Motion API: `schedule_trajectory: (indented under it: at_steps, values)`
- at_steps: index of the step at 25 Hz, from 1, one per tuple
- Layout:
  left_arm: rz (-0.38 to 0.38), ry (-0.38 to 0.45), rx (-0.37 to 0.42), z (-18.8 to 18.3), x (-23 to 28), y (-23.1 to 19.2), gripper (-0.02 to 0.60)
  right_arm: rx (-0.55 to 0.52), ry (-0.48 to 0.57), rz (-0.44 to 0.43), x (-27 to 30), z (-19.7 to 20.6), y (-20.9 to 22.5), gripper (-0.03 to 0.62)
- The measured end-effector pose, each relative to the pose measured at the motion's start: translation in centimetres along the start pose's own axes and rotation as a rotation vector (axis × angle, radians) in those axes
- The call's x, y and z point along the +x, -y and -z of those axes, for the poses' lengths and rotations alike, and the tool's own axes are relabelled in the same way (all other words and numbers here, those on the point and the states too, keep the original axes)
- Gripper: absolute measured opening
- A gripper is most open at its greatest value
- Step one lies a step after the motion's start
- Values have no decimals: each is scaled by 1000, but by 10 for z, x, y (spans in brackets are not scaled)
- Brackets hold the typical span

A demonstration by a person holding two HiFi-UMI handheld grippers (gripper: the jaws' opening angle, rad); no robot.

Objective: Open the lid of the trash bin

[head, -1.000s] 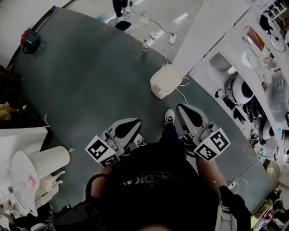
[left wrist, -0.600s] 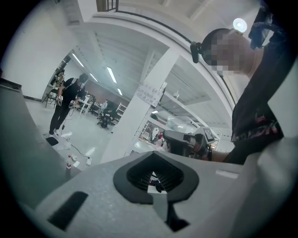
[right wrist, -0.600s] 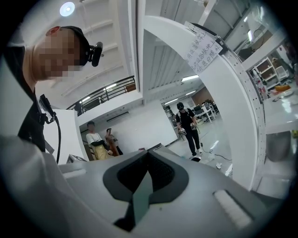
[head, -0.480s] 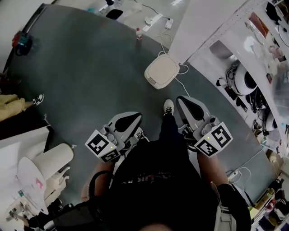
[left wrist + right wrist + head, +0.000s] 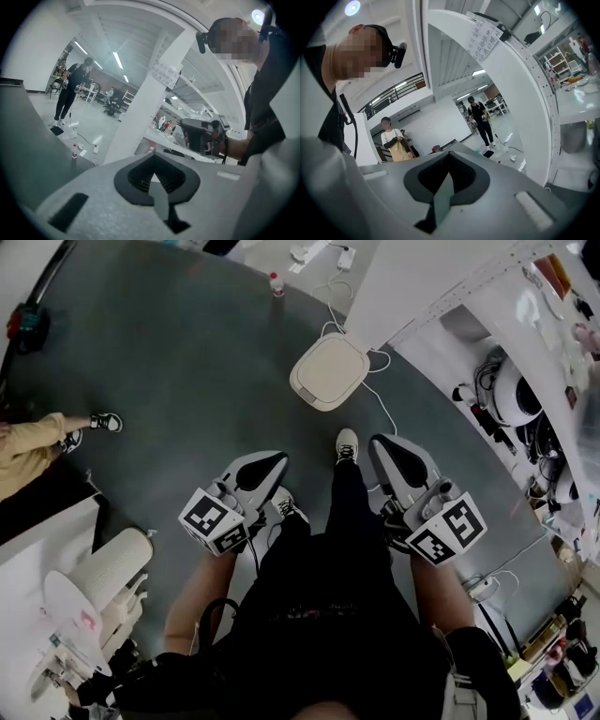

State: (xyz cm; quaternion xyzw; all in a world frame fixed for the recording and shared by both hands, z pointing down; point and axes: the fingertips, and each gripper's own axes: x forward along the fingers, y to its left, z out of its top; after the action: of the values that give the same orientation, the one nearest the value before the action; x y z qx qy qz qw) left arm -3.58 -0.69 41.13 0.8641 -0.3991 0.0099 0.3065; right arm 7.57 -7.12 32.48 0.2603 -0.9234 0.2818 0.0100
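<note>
Waiting ahead of the closed, empty left hand-held gripper (image 5: 277, 458) and right hand-held gripper (image 5: 379, 441), the trash bin lid (image 5: 329, 370) is looking light and stiff, probably best lifted at its edge.

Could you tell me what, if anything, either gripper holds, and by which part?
Nothing is held: the left gripper and right gripper are shut and empty.

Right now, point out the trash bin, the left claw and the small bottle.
trash bin (image 5: 328, 371), head view, middle of its lid.
left claw (image 5: 274, 461), head view, between its fingertips.
bottle (image 5: 275, 283), head view, its body.
</note>
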Motion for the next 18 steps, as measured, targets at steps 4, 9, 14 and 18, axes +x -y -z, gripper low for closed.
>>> schedule_trajectory:
  at_steps: [4,9,14,18]
  values:
    - [-40,-32,-16,18,28,-36,3,23,-26,11,9,8,30,8]
    - [-91,-87,-43,53,63,-81,3,47,-55,4,21,19,65,8]
    - [-147,-140,-146,103,90,-127,3,73,-97,4,30,38,97,8]
    - [-180,-124,-317,136,117,-167,3,95,-133,14,38,52,130,8]
